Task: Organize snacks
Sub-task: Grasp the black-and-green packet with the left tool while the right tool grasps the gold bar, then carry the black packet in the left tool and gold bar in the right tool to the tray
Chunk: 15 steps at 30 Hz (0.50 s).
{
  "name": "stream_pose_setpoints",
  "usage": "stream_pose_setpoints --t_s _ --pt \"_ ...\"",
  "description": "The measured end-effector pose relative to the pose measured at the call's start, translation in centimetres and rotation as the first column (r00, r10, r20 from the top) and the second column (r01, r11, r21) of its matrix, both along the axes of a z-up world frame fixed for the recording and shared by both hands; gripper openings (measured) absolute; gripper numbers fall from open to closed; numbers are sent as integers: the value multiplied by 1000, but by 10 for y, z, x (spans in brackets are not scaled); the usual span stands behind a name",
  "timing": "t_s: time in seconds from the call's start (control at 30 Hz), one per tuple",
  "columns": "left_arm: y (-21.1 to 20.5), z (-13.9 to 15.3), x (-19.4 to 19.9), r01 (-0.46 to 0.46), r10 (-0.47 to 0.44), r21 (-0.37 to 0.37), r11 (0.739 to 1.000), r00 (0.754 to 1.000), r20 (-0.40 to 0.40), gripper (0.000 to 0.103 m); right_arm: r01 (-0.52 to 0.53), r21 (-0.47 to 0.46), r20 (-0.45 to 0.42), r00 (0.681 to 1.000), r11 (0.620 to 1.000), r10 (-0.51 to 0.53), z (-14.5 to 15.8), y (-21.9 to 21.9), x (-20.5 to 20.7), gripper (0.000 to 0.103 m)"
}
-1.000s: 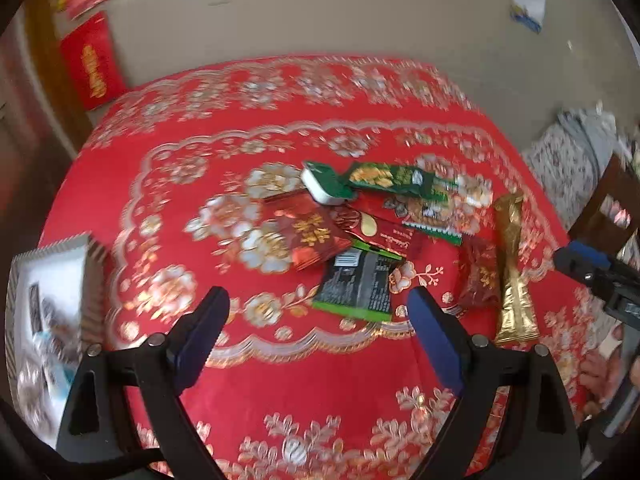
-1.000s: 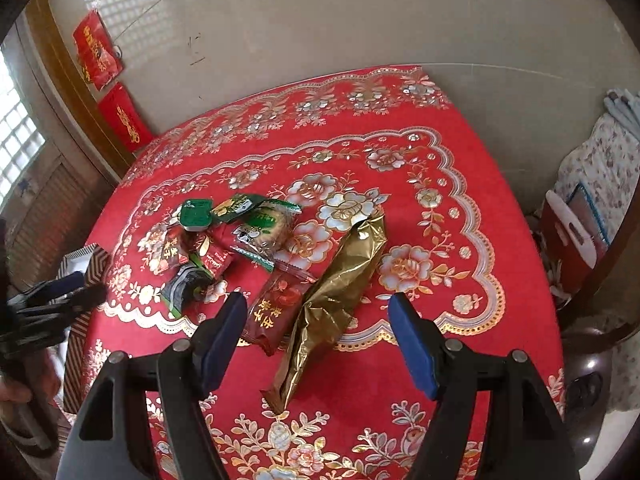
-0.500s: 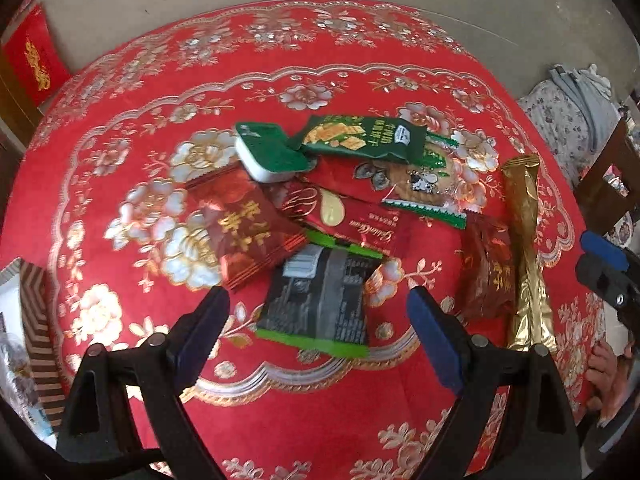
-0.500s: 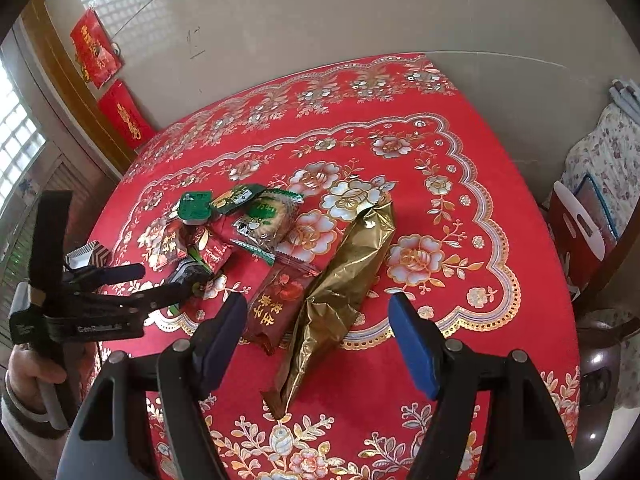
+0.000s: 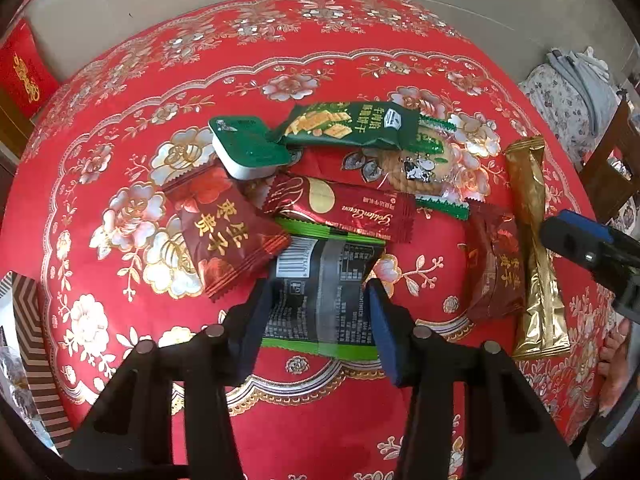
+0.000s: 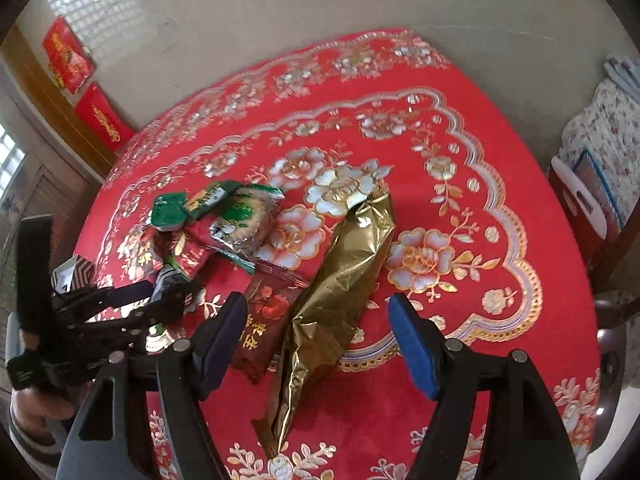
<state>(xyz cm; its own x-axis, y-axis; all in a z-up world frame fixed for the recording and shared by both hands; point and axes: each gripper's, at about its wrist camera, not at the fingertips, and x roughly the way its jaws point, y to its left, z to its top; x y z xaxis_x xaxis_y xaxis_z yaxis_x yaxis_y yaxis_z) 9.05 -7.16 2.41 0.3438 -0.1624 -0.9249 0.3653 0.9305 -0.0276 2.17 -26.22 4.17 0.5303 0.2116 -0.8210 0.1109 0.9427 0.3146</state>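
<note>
Pick-up step: left tongs [image 5: 320,300], jaws just closing, clasp the black packet [image 5: 324,280]; right tongs [image 6: 316,336] gape, released, above the gold packet [image 6: 336,304]. Next: lift clear.

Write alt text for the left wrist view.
The left gripper has just closed onto a black snack packet on a red flowered tablecloth. Beyond it lie more snacks, and a long gold packet lies to the right.
</note>
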Motion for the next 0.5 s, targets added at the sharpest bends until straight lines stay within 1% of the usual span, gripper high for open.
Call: stream_pose_setpoints --t_s 0.03,0.07,0.1,0.13,0.17,0.23,0.3,0.37,0.5 --pt "0 1 -1 -1 1 -2 1000 1000 7 44 4 -4 -10 1000 1000 -4 -4 1 3 72" --pt "-1 3 -2 4 -4 -3 1000 1000 14 39 10 -16 -21 1000 1000 -10 -8 1 6 70" --pt "-1 4 -3 6 -6 -5 1000 1000 15 36 14 -26 -34 999 1000 -15 -13 1 8 57" --pt "-1 7 -4 8 -8 -7 1000 1000 21 30 10 -22 -51 999 1000 -11 -20 1 11 47" --pt "-1 9 -4 9 -9 -10 1000 1000 24 27 10 -24 -30 999 1000 -11 -19 0 10 41" --pt "3 12 -6 10 -10 -24 1000 1000 27 25 -10 -23 -22 1000 1000 9 -21 -1 6 37" --pt "7 12 -9 4 -3 -44 999 1000 15 24 -17 -5 -5 1000 1000 17 -20 -4 0 31" --pt "10 14 -15 2 -1 -56 998 1000 19 24 -8 35 27 1000 999 7 -18 -10 -10 30" --pt "15 21 -28 14 -12 -72 997 1000 24 23 3 43 57 998 999 -6 -9 -14 -22 28"
